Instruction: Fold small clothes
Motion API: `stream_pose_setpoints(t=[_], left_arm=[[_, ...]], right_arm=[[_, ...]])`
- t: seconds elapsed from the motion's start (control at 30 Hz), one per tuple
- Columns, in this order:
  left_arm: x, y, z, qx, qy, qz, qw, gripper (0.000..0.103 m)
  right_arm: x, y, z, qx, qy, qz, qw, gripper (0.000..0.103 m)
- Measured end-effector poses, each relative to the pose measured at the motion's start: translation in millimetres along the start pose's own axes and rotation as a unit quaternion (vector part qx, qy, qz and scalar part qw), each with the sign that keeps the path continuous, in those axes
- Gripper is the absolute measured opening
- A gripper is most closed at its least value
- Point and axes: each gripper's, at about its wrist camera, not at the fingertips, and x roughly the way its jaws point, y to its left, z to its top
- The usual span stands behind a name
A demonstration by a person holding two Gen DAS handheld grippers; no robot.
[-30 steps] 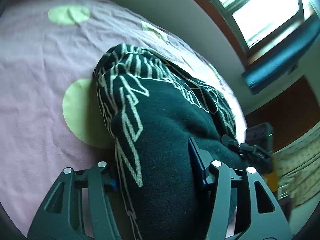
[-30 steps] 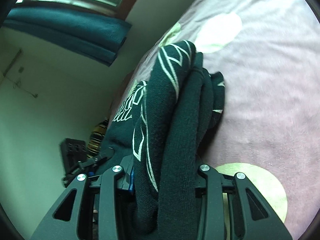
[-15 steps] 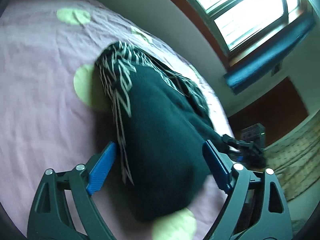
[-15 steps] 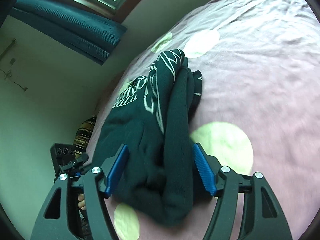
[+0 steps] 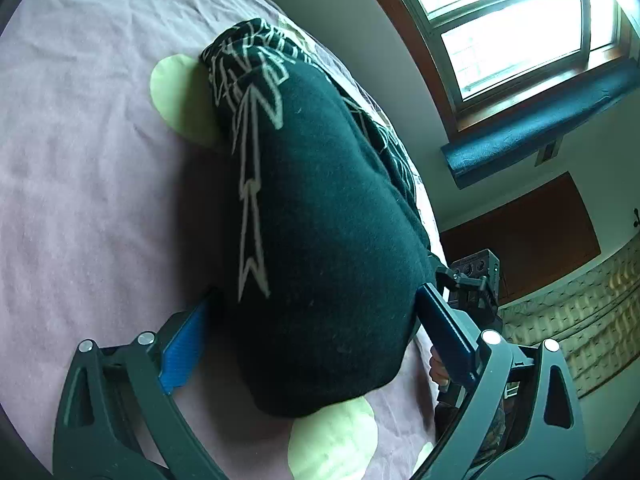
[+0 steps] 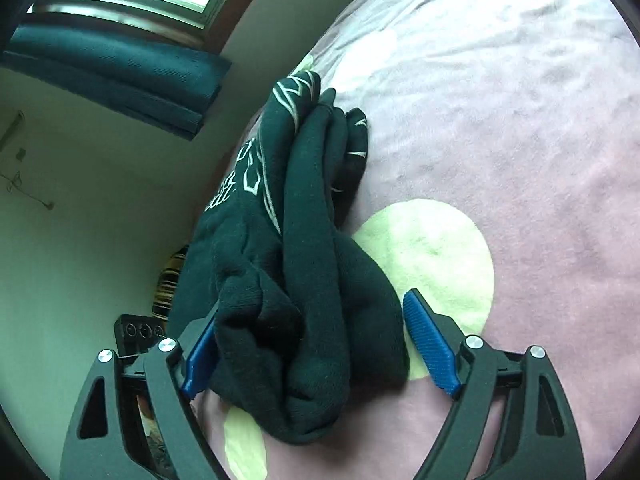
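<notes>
Fingers on both tools now stand apart, where a second ago each pair was pinched on the dark knit. The left gripper (image 5: 316, 328) has let go: its blue pads (image 5: 182, 350) sit on either side of the folded garment (image 5: 320, 216) with a gap showing on the left and the right pad close against the cloth, whether touching I cannot tell. The right gripper (image 6: 320, 344) is spread the same way, one pad against the bundle's left flank and the other clear of it over a pale green dot on the bed cover (image 6: 520, 160).

What has changed is the hold, not the shape. The dark green sweater, with its pale line pattern, lies as a thick, doubled-over bundle on the pink cover, running from the near end between the grippers toward the far side of the bed, close to the wall-side edge below the window (image 5: 520, 28). From the right wrist view the layers stack in several rolls, the near end lumpy rather than flat.

To my eye this is the release after a fold: the bundle keeps its form without support, so the fold looks set. The near end bulges and could spring open a little; a light press or tuck there would tidy it. Otherwise both tools seem free to back off.
</notes>
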Motion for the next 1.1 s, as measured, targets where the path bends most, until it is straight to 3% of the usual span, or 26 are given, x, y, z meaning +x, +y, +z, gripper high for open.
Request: stream_pose_setpoints(t=[0.03, 0.17, 0.3, 0.4, 0.73, 1.1], left_arm=[[1.1, -0.9, 0.1, 0.000, -0.002, -0.004, 1.0000, 0.097], [2.5, -3.5, -0.4, -0.001, -0.009, 0.004, 0.9999, 0.090], [-5.7, -6.8, -2.8, 0.005, -0.015, 0.019, 0.9997, 0.076], [-9.2, -15.9, 0.2, 0.008, -0.010, 0.036, 0.9993, 0.073], [-25.8, -33.9, -11.2, 0.028, 0.005, 0.074, 0.9969, 0.070], [-23.1, -26.1, -14.1, 0.028, -0.003, 0.071, 0.9971, 0.070]], right_arm=[[2.1, 3.6, 0.0, -0.014, 0.005, -0.004, 1.000, 0.082], [6.9, 8.1, -1.7, -0.009, 0.024, -0.001, 1.000, 0.060], [-0.8, 8.1, -2.6, 0.007, 0.025, 0.023, 0.999, 0.050], [0.7, 9.8, 3.4, 0.026, 0.023, 0.048, 0.998, 0.045], [-9.4, 8.8, -16.9, 0.043, 0.032, 0.066, 0.996, 0.042], [-6.1, 1.7, -22.7, 0.040, 0.029, 0.065, 0.997, 0.042]])
